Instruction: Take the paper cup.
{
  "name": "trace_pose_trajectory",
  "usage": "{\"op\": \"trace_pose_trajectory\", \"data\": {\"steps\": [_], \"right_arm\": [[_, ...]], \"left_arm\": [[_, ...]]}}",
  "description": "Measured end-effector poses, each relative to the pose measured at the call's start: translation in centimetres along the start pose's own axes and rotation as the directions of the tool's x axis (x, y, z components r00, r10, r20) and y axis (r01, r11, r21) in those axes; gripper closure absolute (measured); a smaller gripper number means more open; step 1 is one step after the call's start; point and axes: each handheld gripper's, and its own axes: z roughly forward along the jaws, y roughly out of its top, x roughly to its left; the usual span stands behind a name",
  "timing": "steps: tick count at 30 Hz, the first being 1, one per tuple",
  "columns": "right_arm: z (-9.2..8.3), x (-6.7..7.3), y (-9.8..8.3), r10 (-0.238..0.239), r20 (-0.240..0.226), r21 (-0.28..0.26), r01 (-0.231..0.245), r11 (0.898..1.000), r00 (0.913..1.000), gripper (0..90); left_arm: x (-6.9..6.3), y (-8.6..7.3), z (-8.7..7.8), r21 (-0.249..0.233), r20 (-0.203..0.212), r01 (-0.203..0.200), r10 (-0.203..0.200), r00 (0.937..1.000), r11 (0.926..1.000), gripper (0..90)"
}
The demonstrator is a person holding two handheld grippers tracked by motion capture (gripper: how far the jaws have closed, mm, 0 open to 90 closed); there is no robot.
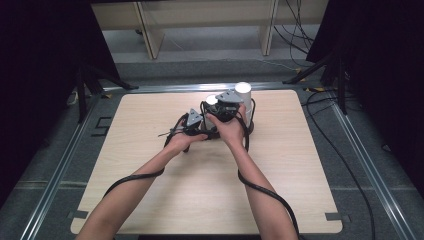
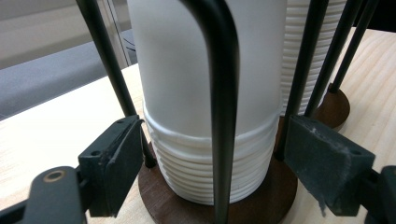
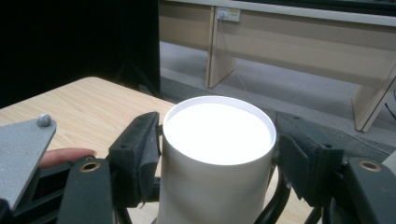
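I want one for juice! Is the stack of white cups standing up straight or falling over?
Upright. The stack of white cups stands straight on its round brown base, between black rods.

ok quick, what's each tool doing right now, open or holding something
left tool: open, jaws either side of the lower cup stack in the wire holder, not touching.
right tool: shut on the top cup.

The pale wood-grain worktop point(image 1: 210, 190) looks smooth and matt. The white stacked cups point(image 2: 205, 93) seem matt paper or plastic, their rims ridged. The thin black rods of the cup rack point(image 2: 219, 93) shine like glossy metal above a dark brown wooden base disc point(image 2: 154, 191). The black gripper pads point(image 2: 116, 163) look rubbery and dull.
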Motion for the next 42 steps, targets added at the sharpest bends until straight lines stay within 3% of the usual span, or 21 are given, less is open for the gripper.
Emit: {"op": "trace_pose_trajectory", "data": {"steps": [8,9,12,20,24,28,30,31,33,40,41,42], "right_arm": [[0.29,0.21,-0.01,0.014,0.014,0.003,-0.014,1.000,0.9998,34.5],[0.36,0.01,0.02,-0.015,0.011,-0.002,0.015,1.000,0.9998,34.6],[0.34,0.15,0.01,0.015,0.015,0.006,-0.015,1.000,0.9998,34.7],[0.51,0.19,-0.10,0.023,0.013,-0.020,-0.023,1.000,0.9997,35.1],[0.39,0.25,-0.13,0.054,-0.001,-0.011,-0.054,0.999,0.9986,35.5],[0.29,0.32,-0.09,0.049,0.018,-0.006,-0.049,0.999,0.9986,35.8],[0.31,0.17,-0.03,0.023,0.022,-0.019,-0.023,1.000,0.9995,35.9],[0.27,0.25,0.03,0.046,0.003,-0.019,-0.046,0.999,0.9989,36.0],[0.12,0.28,0.11,0.040,0.020,-0.012,-0.040,0.999,0.9990,36.1],[-0.06,0.23,0.47,0.047,0.007,-0.023,-0.047,0.999,0.9989,36.4],[-0.16,0.16,0.72,0.022,0.016,-0.041,-0.022,0.999,0.9996,36.3],[-0.28,0.27,0.86,0.038,0.005,-0.030,-0.038,0.999,0.9993,36.4]], "left_arm": [[0.13,-0.03,0.35,0.016,-0.001,-0.002,0.002,1.0000,0.9999,19.8],[0.21,-0.20,0.47,0.016,0.001,0.000,0.000,1.0000,0.9999,20.0],[0.21,-0.23,0.48,0.018,-0.001,0.007,-0.007,1.0000,0.9998,20.4],[0.23,-0.19,0.70,0.016,0.007,0.007,-0.007,0.9999,0.9998,21.9],[0.23,-0.16,0.66,0.024,0.002,0.005,-0.005,1.0000,0.9997,21.9],[0.24,-0.13,0.67,0.025,0.004,0.000,0.000,1.0000,0.9997,22.0],[0.23,-0.11,0.68,0.026,0.003,-0.003,0.003,1.0000,0.9997,22.0],[0.23,-0.11,0.68,0.027,0.002,-0.005,0.005,1.0000,0.9996,22.0],[0.22,-0.10,0.69,0.027,0.002,-0.005,0.005,1.0000,0.9996,22.0],[0.20,-0.06,0.70,0.028,0.003,-0.007,0.007,1.0000,0.9996,22.0],[0.20,-0.05,0.70,0.028,0.004,-0.008,0.008,1.0000,0.9996,22.0],[0.21,-0.06,0.69,0.027,0.004,-0.008,0.008,1.0000,0.9996,22.0]]}}
